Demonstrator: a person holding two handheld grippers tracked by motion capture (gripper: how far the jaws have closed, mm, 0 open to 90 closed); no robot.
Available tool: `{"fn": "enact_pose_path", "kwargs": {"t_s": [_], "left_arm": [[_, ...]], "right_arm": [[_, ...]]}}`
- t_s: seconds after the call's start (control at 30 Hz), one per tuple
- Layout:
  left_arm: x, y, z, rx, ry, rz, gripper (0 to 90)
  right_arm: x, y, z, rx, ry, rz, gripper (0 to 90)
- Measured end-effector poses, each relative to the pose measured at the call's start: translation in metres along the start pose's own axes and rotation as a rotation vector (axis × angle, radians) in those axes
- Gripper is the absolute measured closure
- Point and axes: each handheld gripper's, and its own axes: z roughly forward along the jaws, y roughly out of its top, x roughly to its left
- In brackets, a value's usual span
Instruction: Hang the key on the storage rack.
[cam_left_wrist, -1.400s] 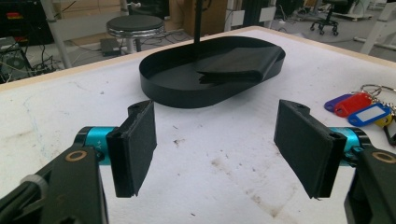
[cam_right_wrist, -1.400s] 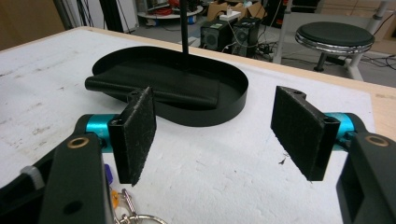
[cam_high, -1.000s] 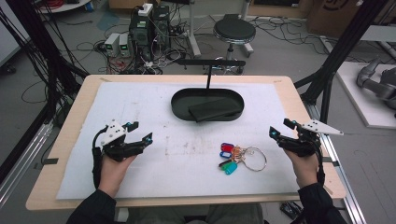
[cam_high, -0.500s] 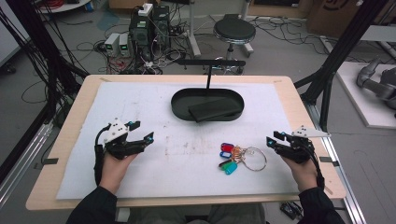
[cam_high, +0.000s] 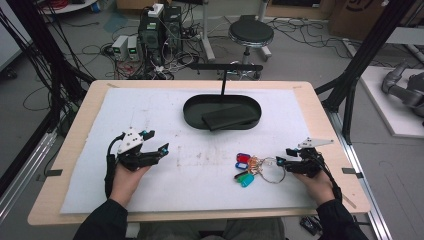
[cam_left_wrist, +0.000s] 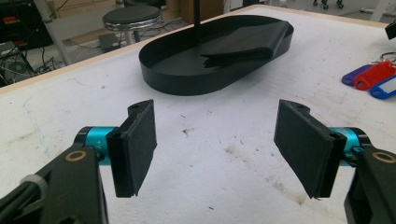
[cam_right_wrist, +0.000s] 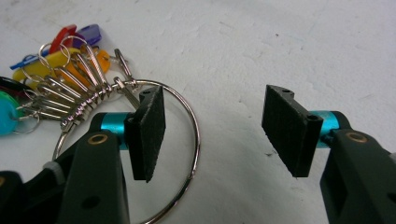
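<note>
1. The table (cam_high: 320, 107), topped with a stained white mat (cam_high: 150, 110), carries everything; both grippers sit near its front edge.
2. The black oval tray (cam_high: 195, 107) lies at the far middle of the mat on a thin upright post, with a dark flat folded item (cam_high: 230, 118) resting inside it.
3. The left gripper (cam_high: 156, 146) hovers over bare mat at the person's left, jaws spread wide and empty, aimed toward the tray — well apart from the keys.
4. The right gripper (cam_high: 283, 157) is also wide open, holding nothing. In the right gripper view one jaw sits over the inside of the large steel ring (cam_right_wrist: 189, 140); the other stands outside it over bare mat.
5. The key bunch (cam_high: 248, 168) lies right of centre, coloured tags fanned toward the middle of the table, its ring end toward the right gripper. That hand is plainly the nearer one — closing on the ring wire looks like the likely grasp.
</note>
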Motion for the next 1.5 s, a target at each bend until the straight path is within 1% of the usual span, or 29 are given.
{"fn": "enact_pose_path", "kwargs": {"t_s": [0.03, 0.07, 0.1, 0.13, 0.17, 0.27, 0.37, 0.43, 0.47, 0.5, 0.53, 0.57, 0.67, 0.7, 0.73, 0.77, 0.8, 0.83, 0.87, 0.9, 0.93, 0.97, 1.0, 1.03, 1.07, 1.1, 1.33, 1.37, 1.5], "left_arm": [[0.0, 0.0, 0.0, 0.001, 0.001, 0.0, 29.8], [0.0, -0.001, 0.0, 0.004, 0.003, 0.001, 29.8], [0.0, -0.001, -0.001, 0.002, 0.003, -0.002, 29.8], [0.0, -0.001, -0.001, 0.002, 0.003, -0.002, 29.7], [0.0, -0.001, -0.001, 0.003, 0.003, -0.001, 29.8], [0.0, -0.001, -0.001, 0.006, 0.002, 0.0, 29.7], [-0.001, -0.002, 0.0, 0.009, 0.001, 0.004, 29.7], [-0.002, -0.002, 0.001, 0.011, -0.001, 0.006, 29.8], [-0.002, -0.002, 0.001, 0.011, -0.001, 0.006, 29.8], [-0.003, -0.002, 0.001, 0.016, -0.001, 0.009, 29.7], [-0.003, -0.002, 0.001, 0.016, -0.001, 0.009, 29.8], [-0.004, -0.003, 0.001, 0.02, -0.003, 0.013, 29.8], [-0.005, -0.003, 0.001, 0.021, -0.001, 0.017, 29.8], [-0.005, -0.003, 0.0, 0.019, -0.002, 0.021, 29.8], [-0.005, -0.003, 0.0, 0.019, -0.002, 0.021, 29.7], [-0.006, -0.003, 0.0, 0.018, 0.0, 0.019, 29.7], [-0.006, -0.003, 0.0, 0.018, 0.0, 0.019, 29.8], [-0.005, -0.003, -0.001, 0.019, -0.001, 0.021, 29.8], [-0.005, -0.004, -0.001, 0.019, 0.0, 0.021, 29.8], [-0.005, -0.004, -0.002, 0.019, 0.002, 0.019, 29.7], [-0.005, -0.004, -0.002, 0.019, 0.002, 0.019, 29.7], [-0.005, -0.004, -0.003, 0.018, 0.003, 0.022, 29.8], [-0.005, -0.004, -0.003, 0.018, 0.003, 0.022, 29.8], [-0.006, -0.004, -0.004, 0.014, 0.004, 0.022, 29.8], [-0.006, -0.004, -0.004, 0.014, 0.004, 0.022, 29.8], [-0.006, -0.005, -0.005, 0.012, 0.006, 0.024, 29.8], [-0.006, -0.005, -0.006, 0.016, 0.008, 0.026, 29.8], [-0.007, -0.005, -0.006, 0.014, 0.007, 0.027, 29.8], [-0.008, -0.005, -0.005, 0.016, 0.005, 0.032, 29.8]], "right_arm": [[0.002, 0.0, 0.003, 0.016, 0.009, -0.027, 47.1], [0.002, 0.0, 0.003, 0.016, 0.009, -0.027, 47.1], [0.004, 0.0, 0.005, 0.04, 0.008, -0.052, 52.1], [0.004, 0.0, 0.005, 0.04, 0.008, -0.052, 52.1], [0.006, -0.001, 0.008, 0.065, 0.01, -0.073, 56.4], [0.007, -0.001, 0.008, 0.068, -0.006, -0.088, 59.6], [0.009, -0.002, 0.009, 0.059, -0.01, -0.121, 69.5], [0.013, -0.002, 0.008, 0.063, -0.007, -0.158, 78.1], [0.013, -0.002, 0.008, 0.063, -0.007, -0.158, 78.1], [0.014, -0.001, 0.009, 0.068, -0.002, -0.16, 82.4], [0.014, -0.001, 0.009, 0.068, -0.002, -0.16, 82.4], [0.014, 0.0, 0.009, 0.07, 0.016, -0.149, 86.3], [0.013, 0.001, 0.009, 0.072, 0.018, -0.154, 86.9], [0.013, 0.002, 0.007, 0.054, 0.021, -0.141, 87.1], [0.013, 0.002, 0.007, 0.054, 0.021, -0.141, 87.1], [0.011, 0.005, 0.002, 0.012, 0.029, -0.114, 87.2], [0.011, 0.005, 0.002, 0.012, 0.029, -0.114, 87.2], [0.011, 0.006, -0.001, -0.016, 0.033, -0.104, 87.3], [0.01, 0.009, -0.006, -0.062, 0.032, -0.089, 87.4], [0.011, 0.01, -0.009, -0.082, 0.031, -0.082, 87.5], [0.011, 0.01, -0.009, -0.082, 0.031, -0.082, 87.5], [0.012, 0.012, -0.013, -0.115, 0.032, -0.077, 87.5], [0.012, 0.012, -0.013, -0.115, 0.032, -0.077, 87.5], [0.013, 0.015, -0.017, -0.144, 0.028, -0.072, 87.5], [0.013, 0.015, -0.017, -0.144, 0.028, -0.072, 87.5], [0.015, 0.017, -0.019, -0.167, 0.042, -0.061, 87.5], [0.019, 0.019, -0.02, -0.198, 0.081, -0.031, 87.4], [0.019, 0.02, -0.019, -0.207, 0.102, -0.013, 87.4], [0.021, 0.02, -0.019, -0.209, 0.127, 0.007, 87.1]]}}
